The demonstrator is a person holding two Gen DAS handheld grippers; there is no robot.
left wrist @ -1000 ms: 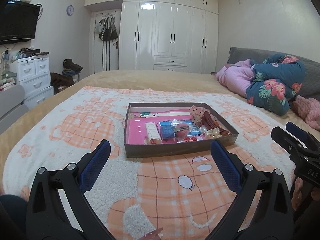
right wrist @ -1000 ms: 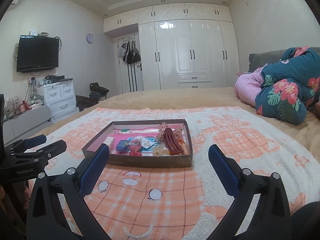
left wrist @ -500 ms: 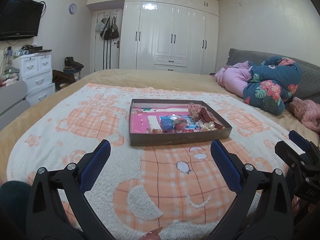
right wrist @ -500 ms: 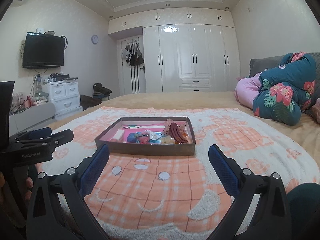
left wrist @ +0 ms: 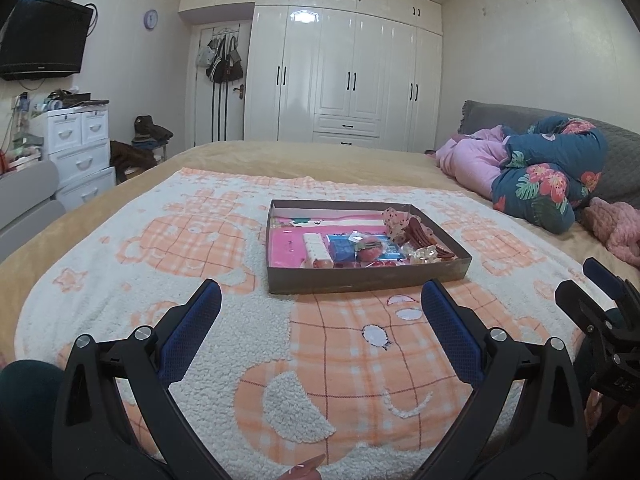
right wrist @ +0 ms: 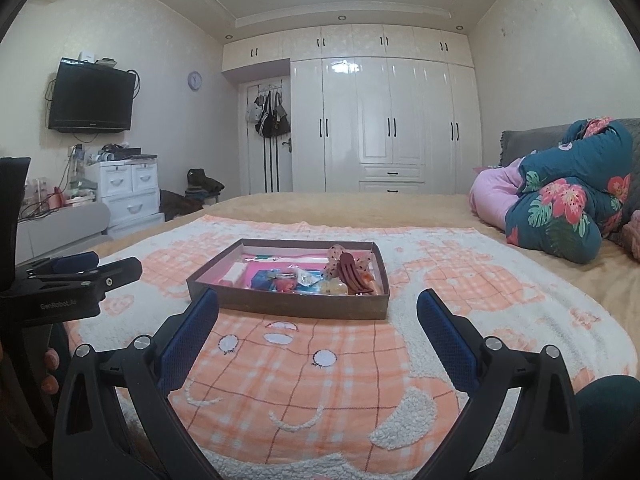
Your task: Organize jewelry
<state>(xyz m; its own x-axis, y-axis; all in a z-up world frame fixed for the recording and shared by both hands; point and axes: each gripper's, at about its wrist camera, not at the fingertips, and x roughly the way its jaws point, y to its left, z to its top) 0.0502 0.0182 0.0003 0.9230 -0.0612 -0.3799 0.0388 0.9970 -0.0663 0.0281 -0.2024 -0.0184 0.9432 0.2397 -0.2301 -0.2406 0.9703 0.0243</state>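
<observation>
A shallow brown box (left wrist: 360,282) with a pink floor sits on the orange-and-white blanket; it also shows in the right wrist view (right wrist: 296,304). Inside lie a dark red hair claw (left wrist: 418,232), a spotted bow (left wrist: 394,218), a white strip (left wrist: 316,248) and small blue and red packets (left wrist: 360,249). My left gripper (left wrist: 320,312) is open and empty, well short of the box. My right gripper (right wrist: 318,318) is open and empty, also short of the box. Each gripper shows at the edge of the other's view.
The blanket (left wrist: 200,248) covers a tan bed. Folded floral and pink quilts (left wrist: 548,176) lie at the right. White wardrobes (left wrist: 352,80) stand behind. A white drawer unit (left wrist: 76,148) and a wall television (left wrist: 40,38) are at the left.
Both grippers have drawn back from the box and lifted, so it looks smaller and farther off. Both stay open and empty.
</observation>
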